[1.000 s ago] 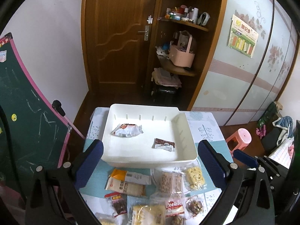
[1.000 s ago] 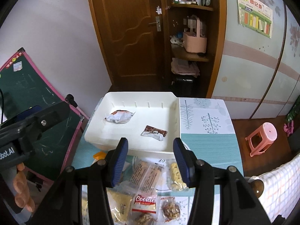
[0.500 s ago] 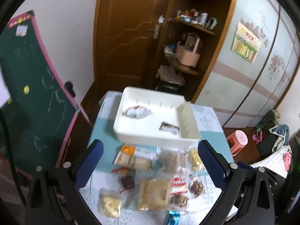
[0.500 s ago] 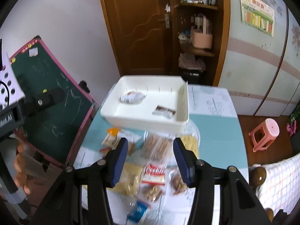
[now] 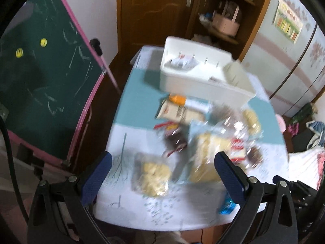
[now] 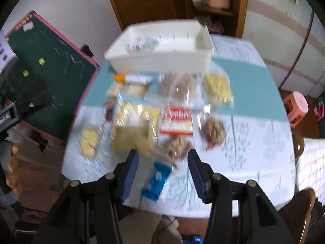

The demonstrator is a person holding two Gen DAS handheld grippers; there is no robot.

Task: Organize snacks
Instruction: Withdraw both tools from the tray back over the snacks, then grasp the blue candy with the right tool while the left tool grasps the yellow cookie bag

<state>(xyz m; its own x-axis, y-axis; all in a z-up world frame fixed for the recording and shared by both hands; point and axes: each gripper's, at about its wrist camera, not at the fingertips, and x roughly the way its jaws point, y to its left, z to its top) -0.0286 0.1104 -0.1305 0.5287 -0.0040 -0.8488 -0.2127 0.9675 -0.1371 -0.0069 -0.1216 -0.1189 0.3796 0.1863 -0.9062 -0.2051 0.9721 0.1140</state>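
A white bin (image 5: pixel 203 85) (image 6: pixel 158 61) stands at the table's far side, with a wrapped snack (image 5: pixel 180 61) (image 6: pixel 142 41) lying inside. In front of it lies a blurred pile of snack packets. Among them are a large yellow bag (image 6: pixel 134 128) (image 5: pixel 207 158), a red-and-white cookie packet (image 6: pixel 176 120), an orange-ended packet (image 5: pixel 177 99) and a blue packet (image 6: pixel 156 180). My left gripper (image 5: pixel 162 174) hangs open above a small yellow bag (image 5: pixel 151 174), apart from it. My right gripper (image 6: pixel 163 172) is open over the blue packet at the near edge, holding nothing.
A green chalkboard with a pink frame (image 5: pixel 40 81) (image 6: pixel 40 67) leans close to the table's left side. A pink stool (image 6: pixel 295 105) stands on the floor at the right. A person's hand (image 6: pixel 12 168) shows at the left edge. A wooden door and shelves stand behind the bin.
Both grippers have drawn back from the bin toward the table's near edge and tipped downward. The whole snack pile has come into view. Neither jaw width has changed.
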